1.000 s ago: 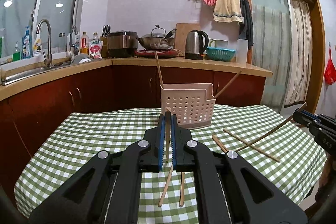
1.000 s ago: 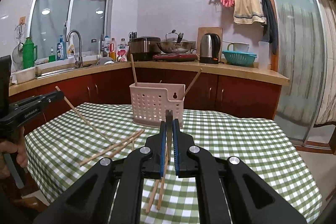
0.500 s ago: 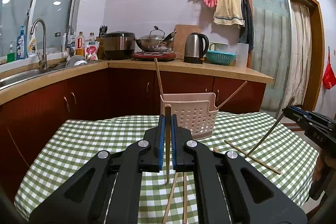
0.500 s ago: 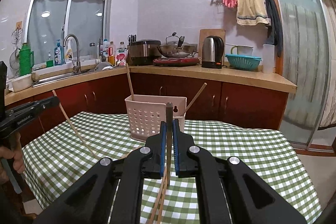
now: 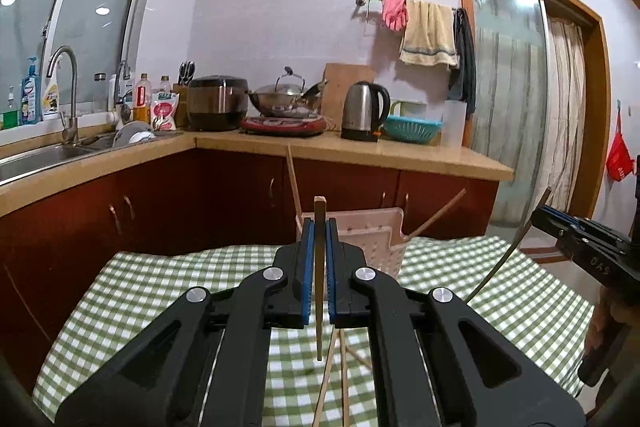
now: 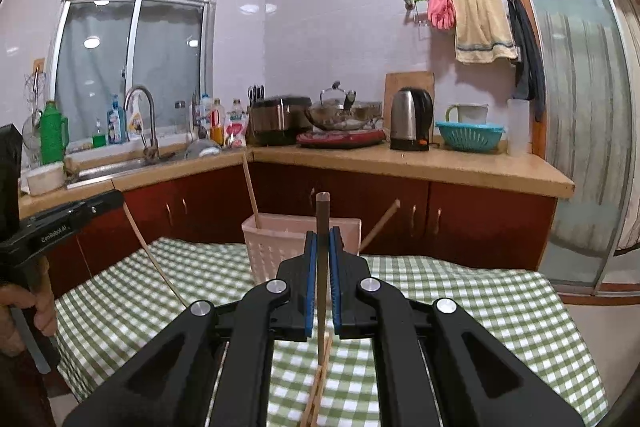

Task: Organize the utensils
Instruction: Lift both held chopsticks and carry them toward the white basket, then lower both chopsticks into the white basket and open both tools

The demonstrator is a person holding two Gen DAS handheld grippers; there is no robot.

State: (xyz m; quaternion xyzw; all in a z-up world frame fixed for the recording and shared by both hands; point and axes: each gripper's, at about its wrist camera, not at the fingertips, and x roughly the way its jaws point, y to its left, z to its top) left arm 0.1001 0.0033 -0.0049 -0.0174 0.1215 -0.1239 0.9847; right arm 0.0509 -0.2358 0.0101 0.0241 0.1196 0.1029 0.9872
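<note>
Wooden chopstick (image 5: 319, 275) clamped upright in my left hand-held gripper (image 5: 319, 231), blue pads (image 5: 307, 267) pinching both sides, tip hanging clear above the checked desk (image 5: 160, 291). Right hand-held gripper (image 6: 321, 239) likewise closed on a darker chopstick (image 6: 322, 267), vertical. Pink slotted utensil basket (image 6: 272, 251) sits just ahead of both grippers, two chopsticks (image 6: 251, 191) already leaning inside. Loose chopsticks (image 5: 332, 379) lie on the desk under the left gripper, more under the right one (image 6: 318, 387).
</note>
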